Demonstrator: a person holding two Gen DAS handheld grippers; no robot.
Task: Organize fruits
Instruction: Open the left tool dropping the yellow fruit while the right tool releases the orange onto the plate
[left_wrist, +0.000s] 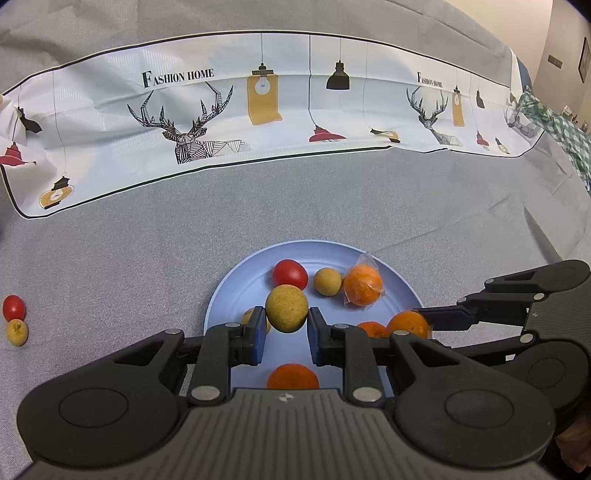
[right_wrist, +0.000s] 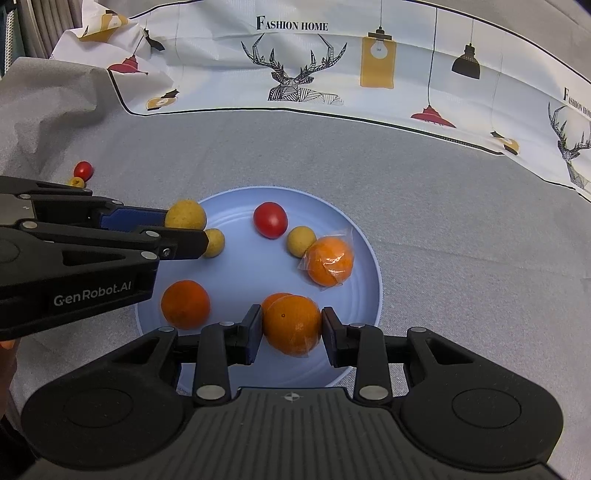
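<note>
A light blue plate (right_wrist: 365, 258) is seen on the grey cloth (right_wrist: 443, 221). On it lie a red tomato (right_wrist: 270, 219), two small yellow fruits (right_wrist: 301, 241), a bare orange (right_wrist: 185, 304) and an orange wrapped in clear plastic (right_wrist: 330, 261). A larger yellow fruit (left_wrist: 286, 308) is held between the pads of the left gripper (left_wrist: 287, 328) above the plate. An orange in film (right_wrist: 292, 324) is clamped by the right gripper (right_wrist: 291, 332); another orange behind it is mostly hidden. Off the plate, a second tomato (left_wrist: 14, 307) and a yellow fruit (left_wrist: 16, 332), seemingly touching, are visible.
</note>
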